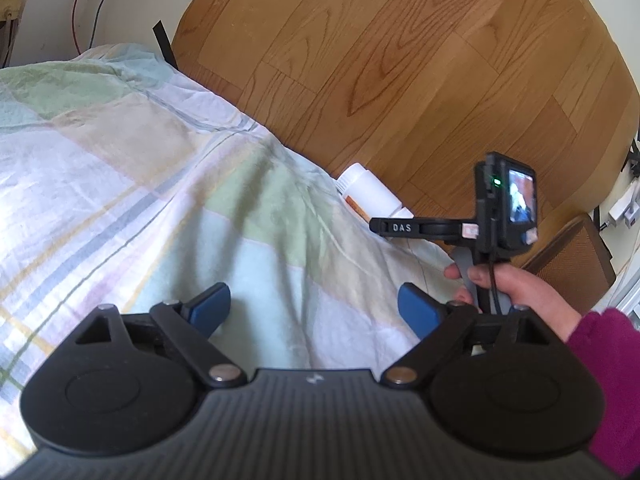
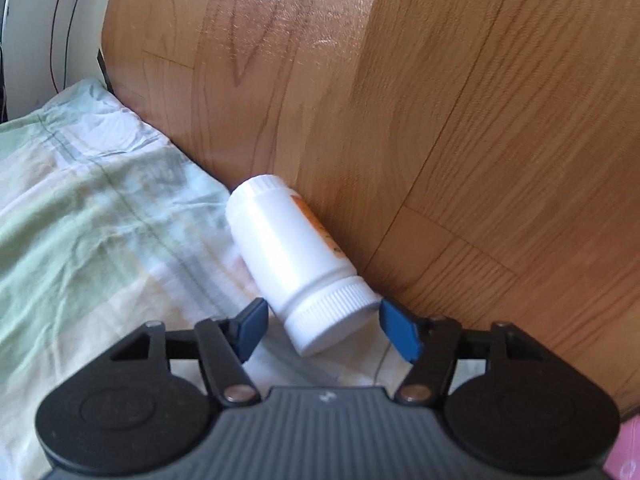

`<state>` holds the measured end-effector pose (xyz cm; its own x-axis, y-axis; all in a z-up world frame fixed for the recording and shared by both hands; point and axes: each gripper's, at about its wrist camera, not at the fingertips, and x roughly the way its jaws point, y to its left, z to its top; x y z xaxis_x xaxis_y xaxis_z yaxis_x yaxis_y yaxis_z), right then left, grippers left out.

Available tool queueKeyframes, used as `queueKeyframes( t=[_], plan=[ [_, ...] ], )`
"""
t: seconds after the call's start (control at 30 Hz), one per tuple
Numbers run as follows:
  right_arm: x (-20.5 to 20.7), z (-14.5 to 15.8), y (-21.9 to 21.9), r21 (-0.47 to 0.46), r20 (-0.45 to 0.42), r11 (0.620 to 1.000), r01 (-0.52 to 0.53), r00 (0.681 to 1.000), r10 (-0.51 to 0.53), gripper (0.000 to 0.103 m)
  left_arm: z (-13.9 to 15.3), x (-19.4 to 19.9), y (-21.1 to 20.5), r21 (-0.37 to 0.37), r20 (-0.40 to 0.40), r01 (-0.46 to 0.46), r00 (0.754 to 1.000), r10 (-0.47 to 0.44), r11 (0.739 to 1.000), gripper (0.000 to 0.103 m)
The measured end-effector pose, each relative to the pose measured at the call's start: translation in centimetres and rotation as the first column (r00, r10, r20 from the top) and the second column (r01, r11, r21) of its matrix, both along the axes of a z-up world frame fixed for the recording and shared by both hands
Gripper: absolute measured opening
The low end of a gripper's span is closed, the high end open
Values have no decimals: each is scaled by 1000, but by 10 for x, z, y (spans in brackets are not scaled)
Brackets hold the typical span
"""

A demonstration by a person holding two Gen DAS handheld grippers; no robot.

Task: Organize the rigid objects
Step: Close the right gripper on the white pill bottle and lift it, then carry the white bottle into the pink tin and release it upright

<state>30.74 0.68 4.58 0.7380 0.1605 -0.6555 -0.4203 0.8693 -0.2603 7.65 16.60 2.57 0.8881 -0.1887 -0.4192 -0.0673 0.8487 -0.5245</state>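
One white bottle (image 2: pixel 298 264) lies on its side at the edge of the bed (image 2: pixel 80 232), on the checked sheet, with the wooden floor (image 2: pixel 480 120) just beyond it. Its ribbed cap end sits between the blue fingers (image 2: pixel 251 330) of the right gripper (image 2: pixel 324 330), and its base points away from them. An orange label shows on the side of the bottle that faces the floor. The right finger's tip appears to touch the cap's rim; the left finger stands just beside the cap, apart from it. So the fingers are set at a middling width around the cap and do not clamp it.

In the left wrist view, the left gripper (image 1: pixel 316 306) hovers over the sheet with its fingers (image 1: pixel 210 308) spread wide and only cloth between them. Ahead of them and to their right, a hand (image 1: pixel 516 288) in a dark pink sleeve (image 1: pixel 608 368) grips the handle of the right gripper, whose small screen (image 1: pixel 520 200) glows. The bottle shows just past that gripper's tip, at the bed's edge.
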Motion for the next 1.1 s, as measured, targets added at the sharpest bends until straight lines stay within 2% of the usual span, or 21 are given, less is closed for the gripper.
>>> queueKeyframes(
  t=[0.1,0.23,0.37,0.43,0.5,0.6,0.77,0.9,1.0,1.03,1.07,1.1],
  plan=[
    [-20,6,-3,51,-12,999,-5,1000,6,54,0,-1,2,-11,1,-7,1000,7,1000,93],
    [-56,13,-15,166,-41,986,2,999,5,54,0,-1,4,-23,0,-16,1000,16,1000,93],
    [-112,15,-37,284,-84,959,-8,996,34,54,0,0,4,-20,3,-13,1000,13,1000,93],
    [-147,15,-51,313,-91,949,-24,994,55,54,0,0,3,-18,4,-4,1000,4,1000,93],
    [-186,15,-67,319,-88,947,-47,993,80,54,2,0,-1,-7,17,34,999,-34,999,95],
    [-247,13,-95,312,-86,948,-65,992,96,54,8,-4,-17,73,63,110,991,-115,991,96],
    [-332,12,-142,300,-51,954,-24,998,41,54,13,-14,-46,200,116,229,960,-255,953,97],
    [-374,11,-177,303,-15,952,44,999,-41,54,14,-18,-57,255,124,258,947,-297,932,97],
    [-394,10,-196,287,23,954,82,995,-93,55,14,-15,-61,267,89,264,951,-297,927,97],
    [-401,10,-203,278,48,955,100,992,-117,58,14,-15,-63,268,72,267,953,-295,926,97],
    [-404,9,-208,277,68,954,117,988,-141,65,14,-17,-66,265,58,272,953,-297,925,97],
    [-408,9,-214,288,88,948,135,982,-167,66,14,-21,-68,261,51,279,952,-302,924,97]
  ],
)
